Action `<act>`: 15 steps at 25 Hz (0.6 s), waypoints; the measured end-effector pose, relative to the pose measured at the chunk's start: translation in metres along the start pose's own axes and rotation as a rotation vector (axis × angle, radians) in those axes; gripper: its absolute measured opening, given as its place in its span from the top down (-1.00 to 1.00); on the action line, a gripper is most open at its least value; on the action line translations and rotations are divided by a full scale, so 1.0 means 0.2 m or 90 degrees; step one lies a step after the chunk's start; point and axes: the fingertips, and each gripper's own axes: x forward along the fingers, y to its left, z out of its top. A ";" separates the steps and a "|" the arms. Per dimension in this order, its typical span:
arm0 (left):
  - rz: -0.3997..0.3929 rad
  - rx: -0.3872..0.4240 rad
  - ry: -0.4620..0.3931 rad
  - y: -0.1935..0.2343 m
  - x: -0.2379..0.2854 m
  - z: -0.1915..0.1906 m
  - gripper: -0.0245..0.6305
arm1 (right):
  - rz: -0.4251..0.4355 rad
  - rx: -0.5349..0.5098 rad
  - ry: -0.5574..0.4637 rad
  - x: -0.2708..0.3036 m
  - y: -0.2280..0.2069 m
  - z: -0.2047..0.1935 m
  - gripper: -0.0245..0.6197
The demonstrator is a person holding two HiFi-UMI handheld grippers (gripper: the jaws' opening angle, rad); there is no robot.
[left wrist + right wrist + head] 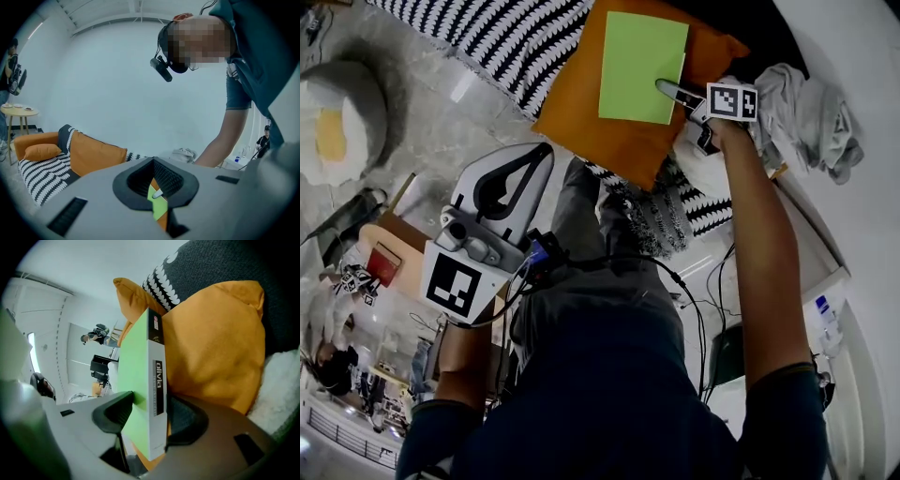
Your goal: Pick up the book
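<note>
A thin book with a light green cover [642,66] lies on an orange cushion [600,131] at the top of the head view. My right gripper [675,92] reaches in from the book's right edge. In the right gripper view the book [138,371] stands between the two pads, its white spine facing the camera, and both pads of the right gripper [145,408] touch it, one on the green cover and one on the back. My left gripper [542,150] hangs lower left, away from the book, jaws shut and empty [157,185].
A black-and-white patterned blanket [506,37] lies left of the cushion, and crumpled grey cloth [811,103] to its right. A white fluffy thing [708,173] sits under my right hand. A round pouf [337,117] stands far left. Cables run down my front.
</note>
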 end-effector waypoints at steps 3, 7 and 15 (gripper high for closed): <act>-0.001 0.000 -0.004 -0.01 0.02 0.02 0.92 | 0.008 -0.017 0.021 0.01 0.05 -0.02 0.24; -0.002 0.007 -0.008 0.00 -0.01 0.04 0.92 | 0.027 -0.036 0.003 0.02 0.16 -0.02 0.35; 0.006 -0.002 -0.001 0.03 -0.04 0.00 0.92 | 0.023 -0.042 -0.063 -0.02 0.28 -0.04 0.43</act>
